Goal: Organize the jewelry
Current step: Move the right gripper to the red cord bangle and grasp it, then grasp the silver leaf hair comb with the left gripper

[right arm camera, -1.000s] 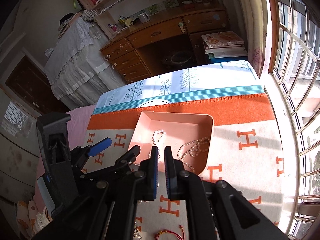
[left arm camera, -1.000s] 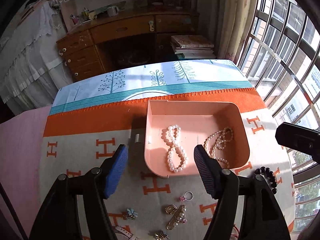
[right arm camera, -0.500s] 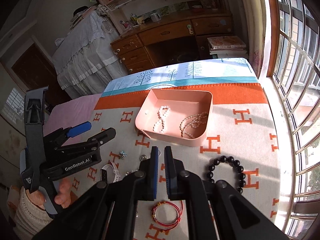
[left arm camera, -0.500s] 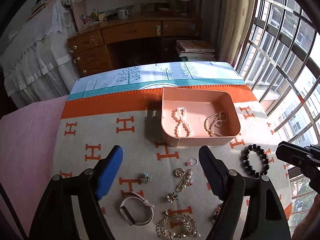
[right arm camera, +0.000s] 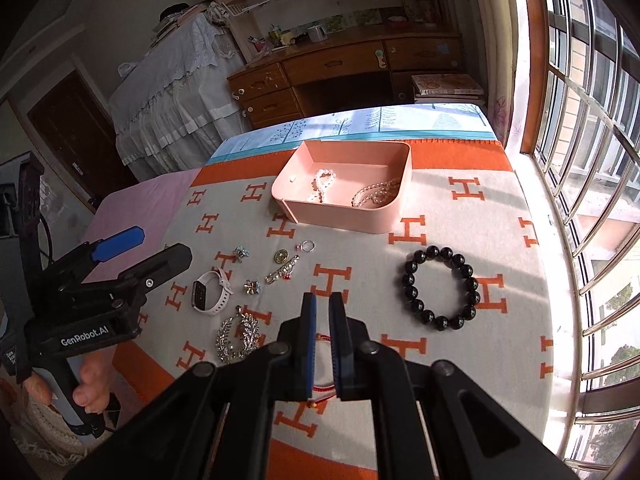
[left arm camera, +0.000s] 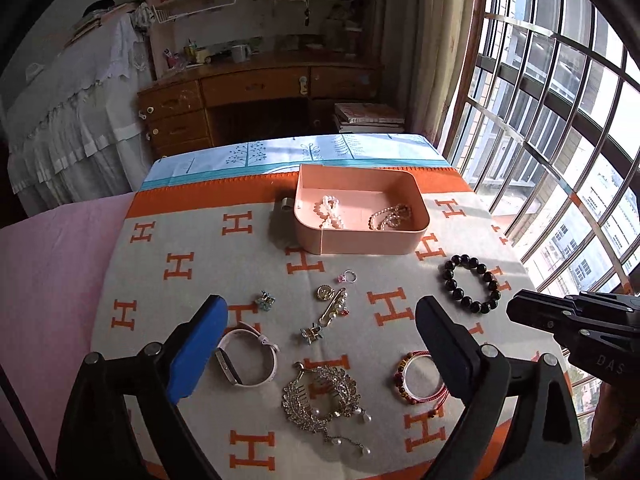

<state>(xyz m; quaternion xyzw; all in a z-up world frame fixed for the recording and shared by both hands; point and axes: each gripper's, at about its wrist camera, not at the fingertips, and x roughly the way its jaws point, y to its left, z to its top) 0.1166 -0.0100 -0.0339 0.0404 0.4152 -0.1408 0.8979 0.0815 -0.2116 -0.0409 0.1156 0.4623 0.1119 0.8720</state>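
Note:
A pink tray [left arm camera: 362,240] on the orange-and-cream H-patterned blanket [left arm camera: 180,268] holds two pearl strands [left arm camera: 330,212]. Loose jewelry lies in front of it: a black bead bracelet [right arm camera: 440,286], a white watch [left arm camera: 248,364], a silver leaf brooch [left arm camera: 320,396], a red string bracelet [left arm camera: 416,376], a pearl pin [left arm camera: 334,308] and a ring [left arm camera: 348,277]. My left gripper [left arm camera: 322,312] hovers over these pieces, its jaws opening wide and holding nothing. My right gripper [right arm camera: 323,304] hangs above the red string bracelet [right arm camera: 324,390], jaws opening by a narrow gap with nothing between them.
Two small flower pieces [left arm camera: 265,301] lie near the watch. A pink sheet [left arm camera: 52,264] covers the left side. Barred windows [left arm camera: 560,140] run along the right. A wooden desk [left arm camera: 256,92] and stacked books [left arm camera: 368,116] stand beyond the far edge.
Both grippers have drawn back from the tray toward the near edge, bringing the loose jewelry into view. The left jaws have spread wider. The right jaws have parted slightly.

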